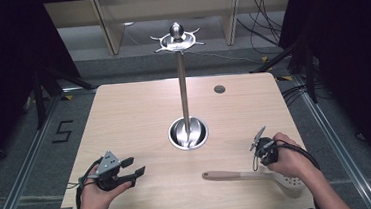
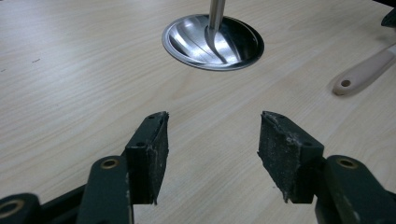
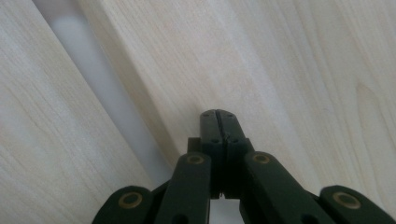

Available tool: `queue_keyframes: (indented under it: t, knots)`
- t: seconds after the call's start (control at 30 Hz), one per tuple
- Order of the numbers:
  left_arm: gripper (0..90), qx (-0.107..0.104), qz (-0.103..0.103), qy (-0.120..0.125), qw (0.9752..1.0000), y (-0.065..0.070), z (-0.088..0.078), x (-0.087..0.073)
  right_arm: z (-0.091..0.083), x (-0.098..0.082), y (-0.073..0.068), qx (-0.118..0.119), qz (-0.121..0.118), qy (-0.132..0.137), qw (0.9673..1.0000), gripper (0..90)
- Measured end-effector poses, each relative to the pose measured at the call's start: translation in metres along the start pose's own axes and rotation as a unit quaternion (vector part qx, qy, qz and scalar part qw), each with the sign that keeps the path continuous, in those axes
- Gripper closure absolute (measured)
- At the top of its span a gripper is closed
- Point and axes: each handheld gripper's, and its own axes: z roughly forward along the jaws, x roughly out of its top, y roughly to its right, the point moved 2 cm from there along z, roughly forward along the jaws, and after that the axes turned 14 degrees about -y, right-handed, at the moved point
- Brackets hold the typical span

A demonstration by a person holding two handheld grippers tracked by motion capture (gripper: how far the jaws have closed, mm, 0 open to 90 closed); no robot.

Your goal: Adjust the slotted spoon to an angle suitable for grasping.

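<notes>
A slotted spatula (image 1: 249, 175) with a pale beige handle lies on the wooden table (image 1: 134, 113) at the front right, its handle pointing left. My right gripper (image 1: 258, 160) points down just above that handle, held in a hand. Its jaws are shut with nothing between them (image 3: 218, 115), and the spatula handle (image 3: 98, 79) runs slantwise beside them. My left gripper (image 1: 134, 171) hovers at the front left, open and empty (image 2: 212, 135). It faces the round base (image 2: 212, 42) of a metal stand, and the spatula's handle end (image 2: 362, 73) lies off to its right.
The metal stand (image 1: 188, 133) rises from the middle of the table on a thin pole to a hooked top (image 1: 177, 39). A small dark grommet (image 1: 219, 89) sits in the table's far right part. Cables and dark frames surround the table on the floor.
</notes>
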Motion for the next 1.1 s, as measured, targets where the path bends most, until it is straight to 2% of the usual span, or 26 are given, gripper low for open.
queue_keyframes:
  t: [0.03,0.07,0.13,0.17,0.23,0.27,0.4,0.43,0.47,0.57,0.6,0.63,0.7,0.73,0.77,0.8,0.83,0.87,0.93,1.1]
  knots:
    - [41.9,0.001,0.003,-0.001,1.0000,-0.001,0.000,0.000,0.001,0.001,0.000,0.001,-0.001,-0.003,1.0000,90.0]
    - [41.9,0.001,0.001,0.000,1.0000,-0.001,-0.001,0.000,0.001,0.001,-0.001,0.006,0.008,-0.008,0.9999,90.0]
    - [41.9,0.002,-0.003,0.000,1.0000,-0.001,-0.001,0.000,0.001,0.002,0.000,0.004,-0.005,-0.006,1.0000,90.0]
    - [42.0,0.002,-0.004,0.001,1.0000,-0.001,-0.001,0.000,0.001,0.002,-0.002,0.011,0.010,-0.016,0.9998,90.0]
    - [42.0,0.004,0.001,0.000,1.0000,-0.001,-0.001,0.000,0.002,0.002,-0.003,0.014,0.009,-0.024,0.9996,90.0]
    - [42.0,0.003,0.001,0.001,1.0000,0.000,-0.001,0.000,0.002,0.002,-0.004,0.019,0.016,-0.031,0.9992,90.0]
    - [42.0,0.003,0.001,0.001,1.0000,0.000,-0.001,0.000,0.005,0.000,-0.005,0.023,0.005,-0.031,0.9992,90.0]
    - [42.0,0.002,-0.002,0.003,1.0000,0.001,-0.001,0.000,0.006,0.000,-0.005,0.024,0.006,-0.030,0.9992,90.0]
    - [42.0,0.003,0.001,0.000,1.0000,0.001,-0.001,0.000,0.009,-0.002,-0.007,0.029,0.003,-0.040,0.9988,90.0]
    - [42.0,0.001,0.003,0.001,1.0000,0.000,-0.001,0.000,0.010,-0.003,-0.008,0.028,0.005,-0.036,0.9989,90.0]
    - [42.0,0.001,0.003,0.001,1.0000,0.001,-0.001,0.000,0.011,-0.004,-0.009,0.029,0.012,-0.033,0.9990,90.0]
    - [42.0,0.001,0.003,0.001,1.0000,0.001,-0.001,0.001,0.010,-0.004,-0.008,0.026,0.011,-0.034,0.9990,90.0]
    - [42.1,0.002,0.000,0.001,1.0000,0.002,-0.001,0.001,0.010,-0.005,-0.012,0.025,0.031,-0.036,0.9985,90.0]
    - [42.1,0.006,0.001,-0.001,1.0000,0.002,-0.002,0.001,0.011,-0.005,-0.012,0.020,0.034,-0.031,0.9988,90.0]
    - [42.1,0.004,-0.001,0.000,1.0000,0.002,-0.002,0.001,0.010,-0.006,-0.014,0.020,0.043,-0.038,0.9981,90.0]
    - [42.1,0.004,-0.001,0.001,1.0000,0.002,-0.002,0.001,0.011,-0.008,-0.016,0.022,0.063,-0.036,0.9971,90.0]
    - [42.1,0.005,0.002,0.000,1.0000,0.002,-0.002,0.001,0.011,-0.008,-0.016,0.022,0.063,-0.036,0.9971,90.0]
    - [42.1,0.005,0.002,-0.001,1.0000,0.002,-0.001,0.001,0.010,-0.008,-0.017,0.024,0.074,-0.038,0.9962,90.0]
    - [42.1,0.005,0.004,-0.001,1.0000,0.002,-0.001,0.001,0.011,-0.011,-0.018,0.020,0.075,-0.037,0.9963,90.0]
    - [42.1,0.003,0.004,0.000,1.0000,0.003,-0.001,0.002,0.011,-0.014,-0.027,0.021,0.094,-0.045,0.9943,90.0]
